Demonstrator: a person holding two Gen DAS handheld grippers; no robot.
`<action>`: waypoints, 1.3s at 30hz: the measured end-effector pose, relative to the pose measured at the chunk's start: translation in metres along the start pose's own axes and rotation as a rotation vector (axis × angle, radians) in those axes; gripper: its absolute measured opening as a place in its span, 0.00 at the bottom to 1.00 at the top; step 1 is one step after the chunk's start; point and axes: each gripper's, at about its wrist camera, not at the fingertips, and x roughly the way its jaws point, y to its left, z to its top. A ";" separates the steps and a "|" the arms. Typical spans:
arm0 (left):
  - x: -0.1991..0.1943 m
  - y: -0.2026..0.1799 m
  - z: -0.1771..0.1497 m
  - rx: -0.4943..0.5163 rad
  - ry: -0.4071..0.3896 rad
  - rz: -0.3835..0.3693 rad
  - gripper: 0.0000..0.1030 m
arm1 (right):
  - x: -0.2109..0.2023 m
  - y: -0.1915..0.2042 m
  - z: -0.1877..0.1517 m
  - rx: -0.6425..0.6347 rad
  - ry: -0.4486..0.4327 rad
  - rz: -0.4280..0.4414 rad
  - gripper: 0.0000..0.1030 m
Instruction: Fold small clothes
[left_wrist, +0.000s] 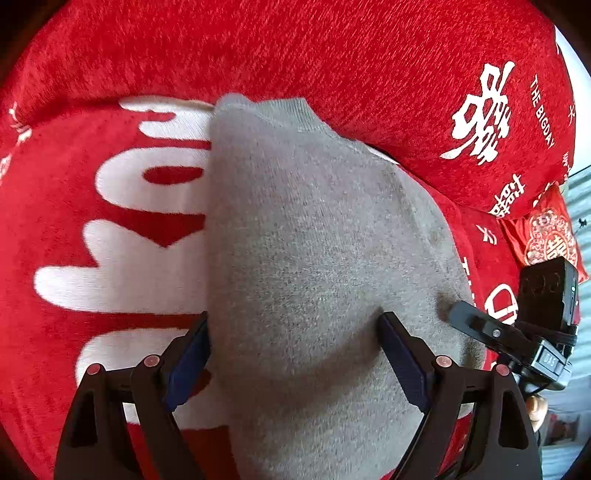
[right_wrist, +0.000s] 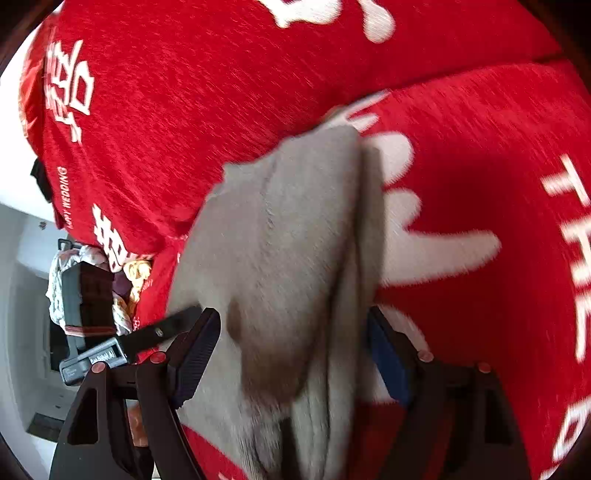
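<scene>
**Grey knit down on the red blanket, both grippers spread over it**

Here's the grey knit garment (left_wrist: 314, 258), lying flat on the red blanket (left_wrist: 92, 295) with its big white lettering, ribbed edge pointing away towards the red pillow (left_wrist: 332, 55) behind. It looks already doubled: the right wrist view shows stacked layers along one long edge, so a fold seems to be in place.

The left gripper (left_wrist: 295, 332) stands with jaws wide apart, one blue pad at the garment's left edge, the other pressing a small dimple into the cloth near its middle. Nothing is pinched between them. That spread suggests flattening the cloth or lining up for a fresh grab.

On the other side, the right gripper (right_wrist: 291, 332) is also spread wide, straddling the garment's layered end, with the cloth lying loose between the fingers. The picture is blurred, so contact there is hard to call.

Both tools angle downward at the cloth, one at each side of it, a sensible stance for the next fold.
</scene>
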 end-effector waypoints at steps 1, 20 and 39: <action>0.001 -0.001 0.000 0.006 -0.002 -0.011 0.76 | 0.003 0.002 0.002 -0.011 0.000 -0.010 0.72; -0.066 -0.043 -0.053 0.230 -0.141 0.172 0.38 | -0.028 0.093 -0.046 -0.305 -0.087 -0.175 0.34; -0.120 -0.014 -0.185 0.222 -0.192 0.236 0.38 | -0.039 0.141 -0.181 -0.422 -0.088 -0.193 0.34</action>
